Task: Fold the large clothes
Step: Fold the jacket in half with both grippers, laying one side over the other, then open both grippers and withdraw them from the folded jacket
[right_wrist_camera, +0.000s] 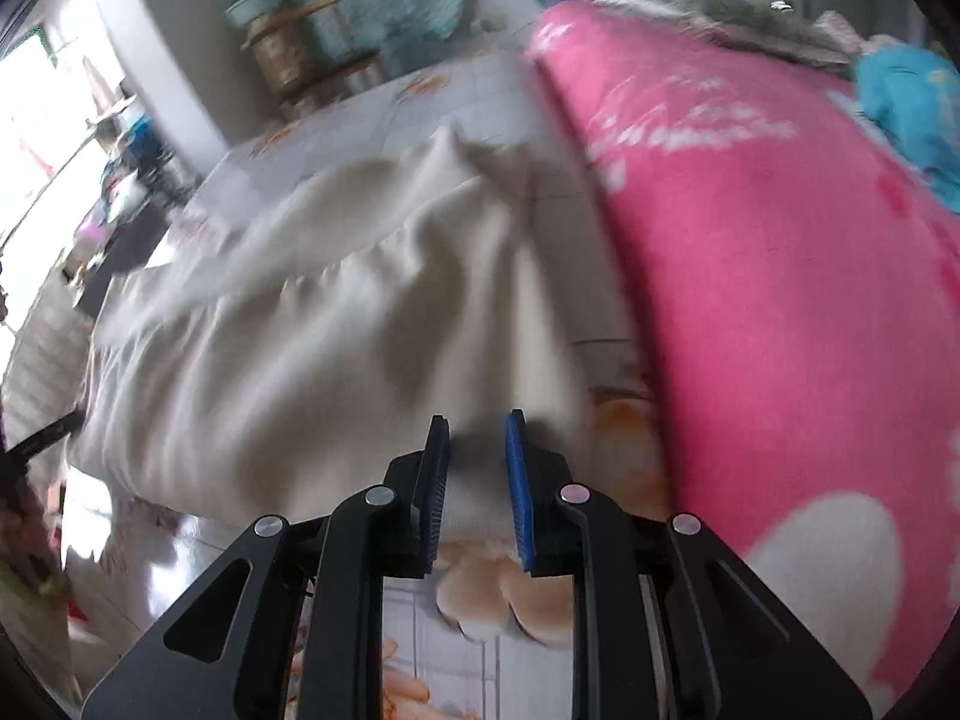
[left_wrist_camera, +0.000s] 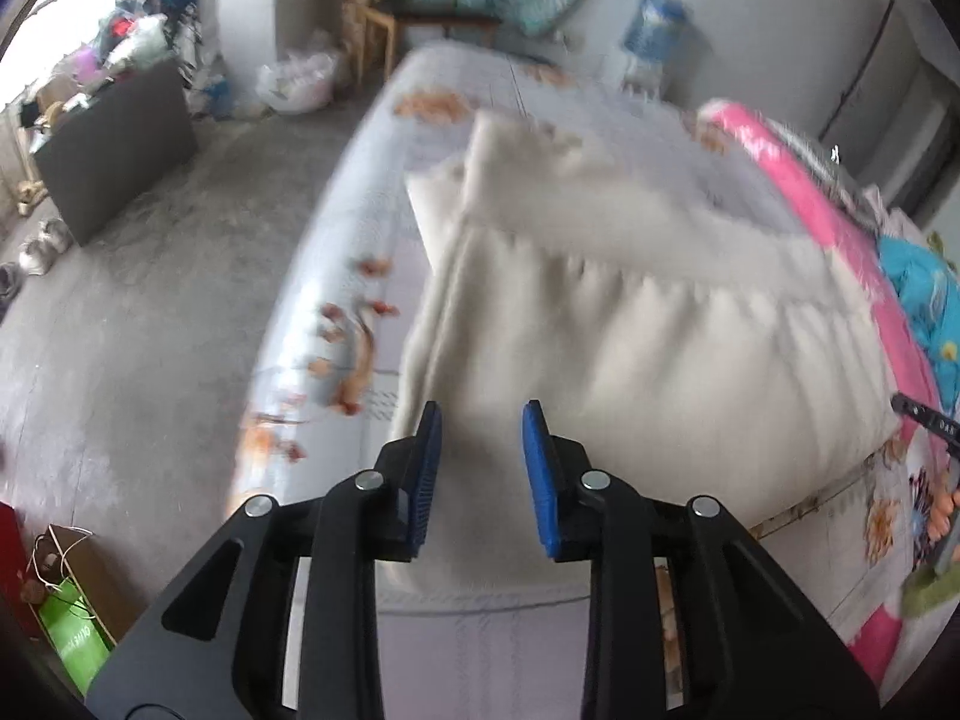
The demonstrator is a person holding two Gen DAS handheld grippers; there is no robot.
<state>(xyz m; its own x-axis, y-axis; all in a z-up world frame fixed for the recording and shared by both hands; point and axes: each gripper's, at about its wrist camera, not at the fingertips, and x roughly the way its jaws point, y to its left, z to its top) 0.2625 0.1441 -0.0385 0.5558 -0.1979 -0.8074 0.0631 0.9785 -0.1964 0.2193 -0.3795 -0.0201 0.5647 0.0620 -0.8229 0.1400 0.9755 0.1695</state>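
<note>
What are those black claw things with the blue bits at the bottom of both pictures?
They are two hand-held grippers. The left gripper and the right gripper look alike: black plastic linkage arms with triangular cut-outs, joined by round silver pins. Each ends in two flat fingers faced with ribbed blue pads. No cables, sleeves or markings show on them.

Floral bed, cream garment, pink blanket
</note>
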